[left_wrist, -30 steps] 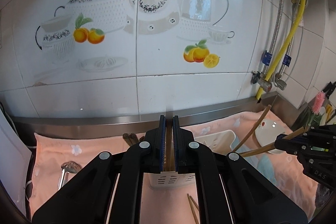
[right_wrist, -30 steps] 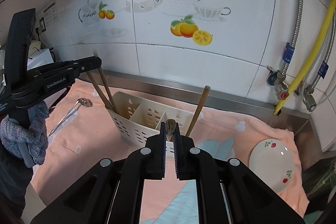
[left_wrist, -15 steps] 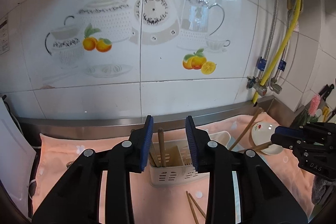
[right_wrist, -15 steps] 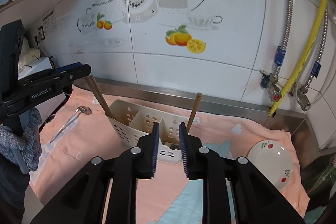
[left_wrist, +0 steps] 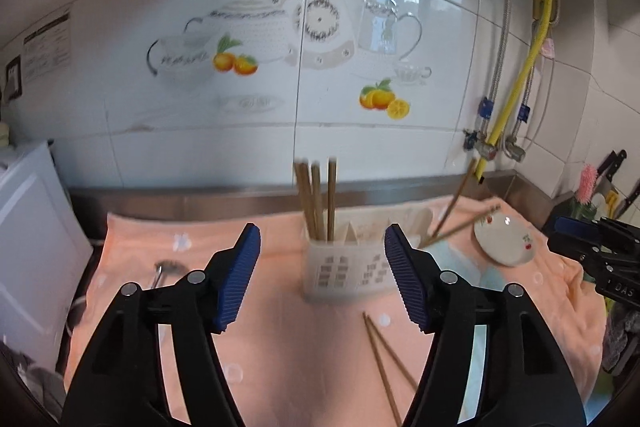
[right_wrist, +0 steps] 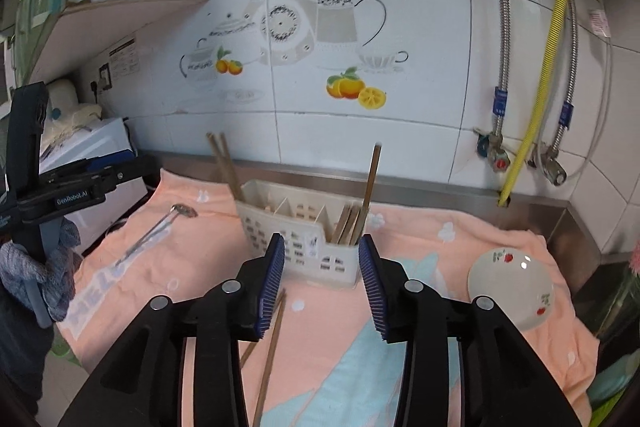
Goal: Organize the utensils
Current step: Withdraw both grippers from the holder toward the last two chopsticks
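Observation:
A white slotted utensil holder (left_wrist: 344, 267) (right_wrist: 298, 231) stands on the peach towel. Brown chopsticks (left_wrist: 316, 199) (right_wrist: 224, 163) stand upright in its left end, and more wooden sticks (right_wrist: 366, 195) lean in its right end. A loose pair of chopsticks (left_wrist: 384, 359) (right_wrist: 270, 343) lies on the towel in front of the holder. A metal spoon (right_wrist: 160, 227) (left_wrist: 160, 271) lies to the left. My left gripper (left_wrist: 322, 275) is open and empty, pulled back from the holder. My right gripper (right_wrist: 322, 283) is open and empty, just in front of the holder.
A small white dish with red cherries (right_wrist: 512, 287) (left_wrist: 504, 239) sits on the towel at the right. A steel ledge and tiled wall run behind. Yellow and braided hoses (right_wrist: 536, 87) hang at the right. A white appliance (left_wrist: 28, 227) stands at the left edge.
Both grippers opened, let go of the sticks they held over the holder, and drew back and up. The sticks now stand in the holder.

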Available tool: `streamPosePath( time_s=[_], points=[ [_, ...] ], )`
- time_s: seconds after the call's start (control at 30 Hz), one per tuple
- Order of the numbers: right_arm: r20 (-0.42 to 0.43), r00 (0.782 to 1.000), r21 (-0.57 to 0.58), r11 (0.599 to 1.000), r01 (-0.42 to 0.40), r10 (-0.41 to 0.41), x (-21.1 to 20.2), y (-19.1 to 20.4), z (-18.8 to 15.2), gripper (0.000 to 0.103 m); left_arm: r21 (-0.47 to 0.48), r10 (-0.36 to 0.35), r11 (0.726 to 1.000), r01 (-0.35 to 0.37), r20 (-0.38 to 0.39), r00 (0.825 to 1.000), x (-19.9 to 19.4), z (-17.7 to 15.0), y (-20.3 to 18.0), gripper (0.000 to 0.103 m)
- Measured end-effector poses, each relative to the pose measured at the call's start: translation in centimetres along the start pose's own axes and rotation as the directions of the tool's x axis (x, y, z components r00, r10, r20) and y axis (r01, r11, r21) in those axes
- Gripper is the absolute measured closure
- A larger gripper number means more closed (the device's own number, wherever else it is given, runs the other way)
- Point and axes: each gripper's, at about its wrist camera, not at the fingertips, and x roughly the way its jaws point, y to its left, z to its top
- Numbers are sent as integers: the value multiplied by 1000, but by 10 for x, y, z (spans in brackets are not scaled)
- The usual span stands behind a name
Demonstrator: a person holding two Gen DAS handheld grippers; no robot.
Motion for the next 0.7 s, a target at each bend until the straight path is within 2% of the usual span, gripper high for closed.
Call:
streamPosePath(
  time_s=[0.07,0.13,0.2,0.37,0.6,0.7],
  points=[
    [0,1000,-6,1000,-8,8,-3,5,-15,64,-14,12,1000,-12,-14,1000,-6,-14,5,27],
    [2,1000,-16,1000,-11,11,-6,13,-31,64,-27,13,1000,-14,-18,1000,-12,-25,9,27],
    [-3,1000,-26,999,-19,19,-7,23,-50,64,-41,24,999,-25,-21,1000,-17,-37,13,22],
    [-27,999,-48,999,-25,24,-1,45,-88,64,-61,45,997,-48,-45,998,-27,-65,21,19],
    [-104,992,-18,997,-71,69,25,62,-134,65,-100,62,993,-68,-59,996,-38,-90,34,16],
    [-147,987,-8,997,-71,69,42,66,-154,68,-123,58,990,-66,-66,996,-42,-99,39,16]
  ],
)
